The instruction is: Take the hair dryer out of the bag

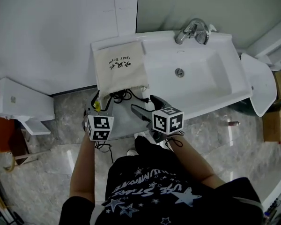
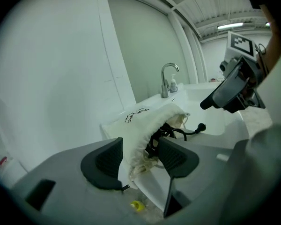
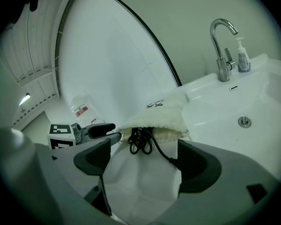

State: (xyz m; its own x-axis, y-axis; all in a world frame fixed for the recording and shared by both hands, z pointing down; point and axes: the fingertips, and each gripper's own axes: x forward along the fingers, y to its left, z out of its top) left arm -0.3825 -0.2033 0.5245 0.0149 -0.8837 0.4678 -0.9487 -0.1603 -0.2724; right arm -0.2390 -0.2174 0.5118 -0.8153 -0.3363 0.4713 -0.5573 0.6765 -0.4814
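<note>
A cream drawstring bag (image 1: 120, 69) printed "Hair Dryer" lies on the left of the white counter (image 1: 131, 121), mouth toward me. A black cord (image 1: 126, 96) spills from the mouth; the dryer itself is hidden inside. My left gripper (image 1: 99, 104) is at the bag's near-left corner. In the left gripper view the left gripper (image 2: 139, 159) stands open with the bag's hem (image 2: 131, 149) between its pads and the cord (image 2: 171, 131) just beyond. My right gripper (image 1: 144, 105) is open and empty just right of the cord, which lies ahead of the right gripper (image 3: 140, 161) as a coil (image 3: 140, 139).
The sink basin (image 1: 196, 74) with a chrome faucet (image 1: 193, 32) is right of the bag, and a small bottle (image 3: 242, 55) stands by the faucet. A white fixture (image 1: 18, 104) stands at the far left and a white lidded object (image 1: 260, 83) at the right. Grey marble floor lies below.
</note>
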